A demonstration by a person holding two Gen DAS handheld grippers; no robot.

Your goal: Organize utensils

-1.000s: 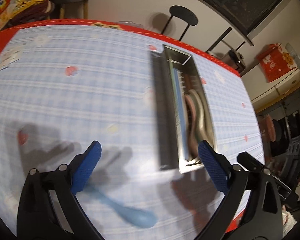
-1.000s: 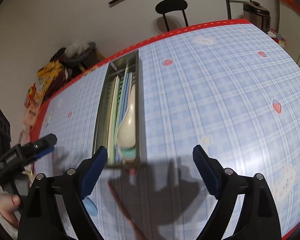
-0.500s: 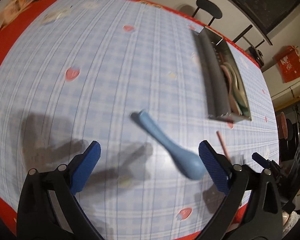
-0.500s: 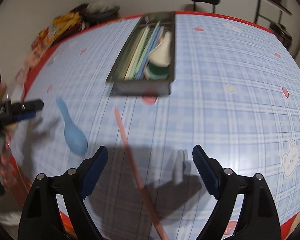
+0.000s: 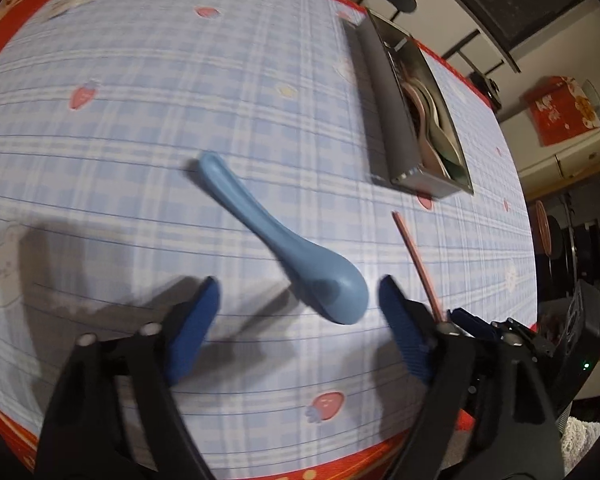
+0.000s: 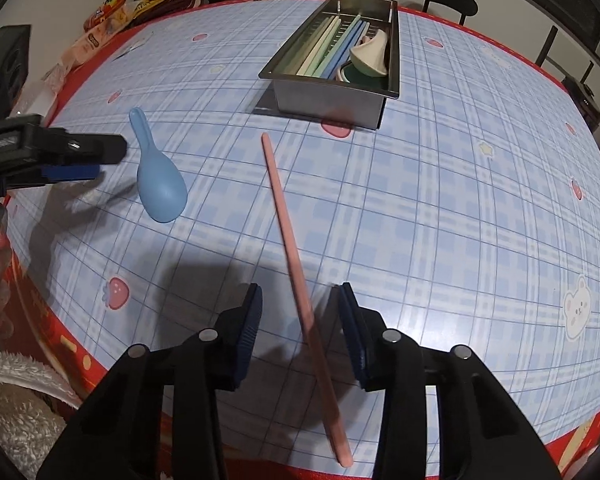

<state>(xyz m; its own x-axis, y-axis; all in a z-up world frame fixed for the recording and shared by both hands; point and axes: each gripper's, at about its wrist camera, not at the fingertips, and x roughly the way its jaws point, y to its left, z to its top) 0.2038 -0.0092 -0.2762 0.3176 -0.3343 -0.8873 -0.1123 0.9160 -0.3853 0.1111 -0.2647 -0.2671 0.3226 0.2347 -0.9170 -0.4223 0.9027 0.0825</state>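
A light blue soup spoon (image 5: 296, 256) lies on the checked tablecloth, bowl toward me. My left gripper (image 5: 298, 300) hangs over its bowl end; the jaws are closing, the bowl sits between them, and the pads stand apart from it. From the right wrist view the same spoon (image 6: 156, 176) and the left gripper (image 6: 88, 160) show at the left. A pink chopstick (image 6: 296, 272) lies lengthwise between the jaws of my right gripper (image 6: 300, 308), which are closing with gaps on both sides. The chopstick (image 5: 416, 260) also shows beside the left gripper.
A steel utensil tray (image 6: 340, 84) stands further back, holding several pastel chopsticks and a cream and a green spoon; it is the tray (image 5: 392, 120) at upper right in the left wrist view. The table's red front edge (image 6: 80, 356) is close. A black chair (image 6: 448, 4) stands beyond.
Both grippers have come down toward the table and narrowed their jaws. The spoon now lies between the left jaws, the pink chopstick between the right ones.
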